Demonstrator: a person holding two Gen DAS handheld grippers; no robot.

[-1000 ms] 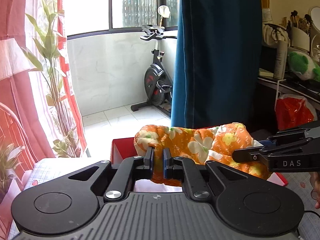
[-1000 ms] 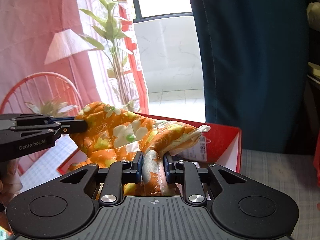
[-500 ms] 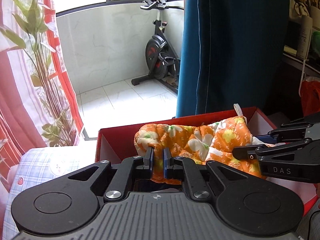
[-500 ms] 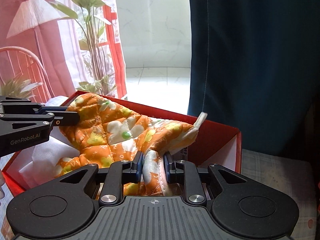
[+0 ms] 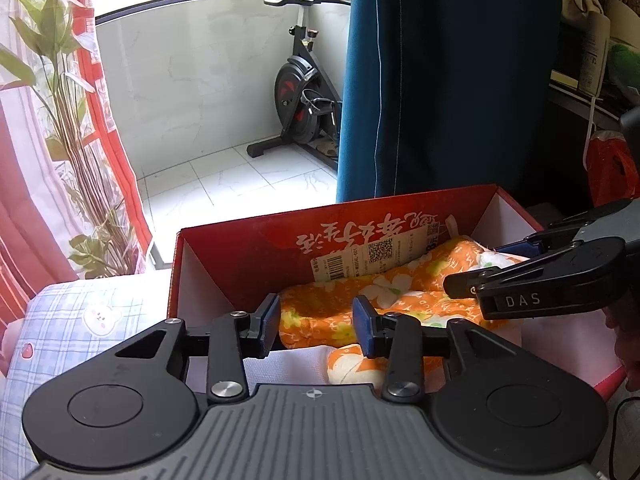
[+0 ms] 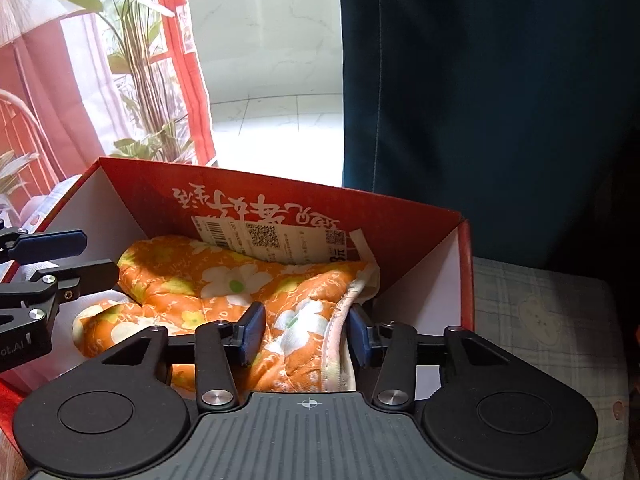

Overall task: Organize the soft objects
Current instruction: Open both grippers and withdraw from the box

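A: The left gripper (image 5: 316, 326) stands with its jaws parted, having just been opening; the orange floral cloth (image 5: 384, 296) lies between and under the pads, but they don't press on it. The same goes for the right gripper (image 6: 306, 334): its jaws have just been opening and stand spread, with the cloth's pale hemmed edge between them, close to the right pad but not pinched.

B: And where is the cloth?

A: Down inside the red box (image 6: 276, 196), crumpled on white paper lining. Its long axis runs along the box's length, roughly from one gripper to the other. The white-trimmed end with a small loop points toward the right-hand end wall in the right wrist view; the rounded, bunched end lies toward the left gripper.

B: Anything else in the box?

A: A white barcode label (image 6: 272, 240) on the red far wall, under upside-down lettering.

B: What does the box stand on?

A: A pale checked fabric (image 5: 80, 320) printed with little bears. Beyond hang a dark blue curtain (image 5: 440, 80) and a red-and-white curtain (image 6: 184, 60), with a tall leafy plant (image 5: 68, 120), a tiled floor and an exercise bike (image 5: 304, 96).
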